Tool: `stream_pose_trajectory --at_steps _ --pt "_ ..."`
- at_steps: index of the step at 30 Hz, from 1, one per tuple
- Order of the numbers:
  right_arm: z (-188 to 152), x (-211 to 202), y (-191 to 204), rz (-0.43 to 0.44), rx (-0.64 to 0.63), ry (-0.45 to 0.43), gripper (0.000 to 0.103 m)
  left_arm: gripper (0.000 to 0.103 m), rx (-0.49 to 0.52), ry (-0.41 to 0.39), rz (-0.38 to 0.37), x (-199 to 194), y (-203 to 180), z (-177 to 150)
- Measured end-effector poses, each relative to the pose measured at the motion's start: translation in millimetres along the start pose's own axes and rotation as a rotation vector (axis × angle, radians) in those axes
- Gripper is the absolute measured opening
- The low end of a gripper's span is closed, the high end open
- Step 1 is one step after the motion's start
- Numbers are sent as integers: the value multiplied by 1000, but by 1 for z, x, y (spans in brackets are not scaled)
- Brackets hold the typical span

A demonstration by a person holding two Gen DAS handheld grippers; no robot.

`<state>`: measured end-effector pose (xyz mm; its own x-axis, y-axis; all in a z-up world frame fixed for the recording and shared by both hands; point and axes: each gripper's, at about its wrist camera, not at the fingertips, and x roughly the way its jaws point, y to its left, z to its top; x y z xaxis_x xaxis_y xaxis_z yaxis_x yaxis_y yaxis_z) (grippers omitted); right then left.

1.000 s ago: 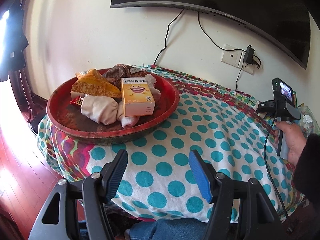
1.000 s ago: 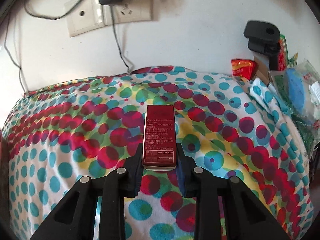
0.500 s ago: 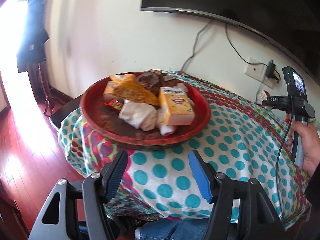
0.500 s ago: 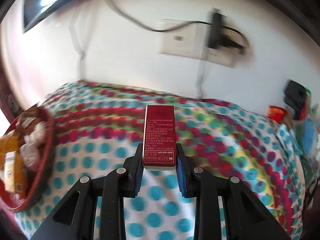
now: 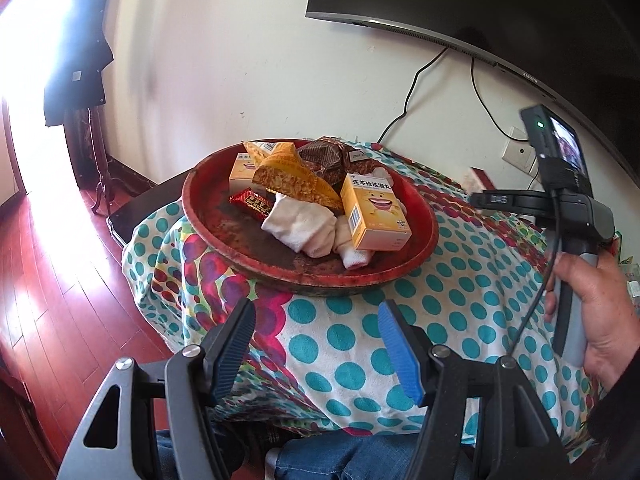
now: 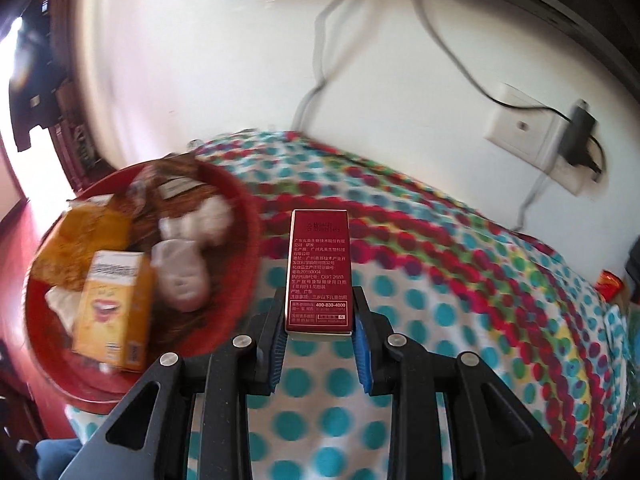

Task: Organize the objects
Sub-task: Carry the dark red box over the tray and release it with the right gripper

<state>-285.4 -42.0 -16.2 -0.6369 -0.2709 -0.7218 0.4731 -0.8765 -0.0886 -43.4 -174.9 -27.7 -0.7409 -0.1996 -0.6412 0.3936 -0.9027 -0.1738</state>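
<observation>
My right gripper is shut on a dark red box with white print, held above the polka-dot tablecloth, just right of the red tray. The tray holds an orange smiley box, white rolled cloths, an orange snack bag, a brown packet and a small red packet. My left gripper is open and empty, hovering at the table's near edge in front of the tray. The right gripper's handle shows in a hand at the right.
The table has a polka-dot cloth and stands against a white wall with a socket and plug and a TV above. Packets lie at the far right. Red wooden floor lies to the left.
The right gripper has swung left with the red box, bringing the tray into its view. The left gripper has pulled back and turned left; the tray now sits more central.
</observation>
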Motion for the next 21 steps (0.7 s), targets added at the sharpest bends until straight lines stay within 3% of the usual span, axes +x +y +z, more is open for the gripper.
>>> stream_pose_trajectory --at_steps 14,21 --pt "8 -35 119 187 -192 -71 27 65 -58 32 47 8 34 -4" --pt "19 -28 143 229 -177 -48 27 65 -88 19 96 10 56 0"
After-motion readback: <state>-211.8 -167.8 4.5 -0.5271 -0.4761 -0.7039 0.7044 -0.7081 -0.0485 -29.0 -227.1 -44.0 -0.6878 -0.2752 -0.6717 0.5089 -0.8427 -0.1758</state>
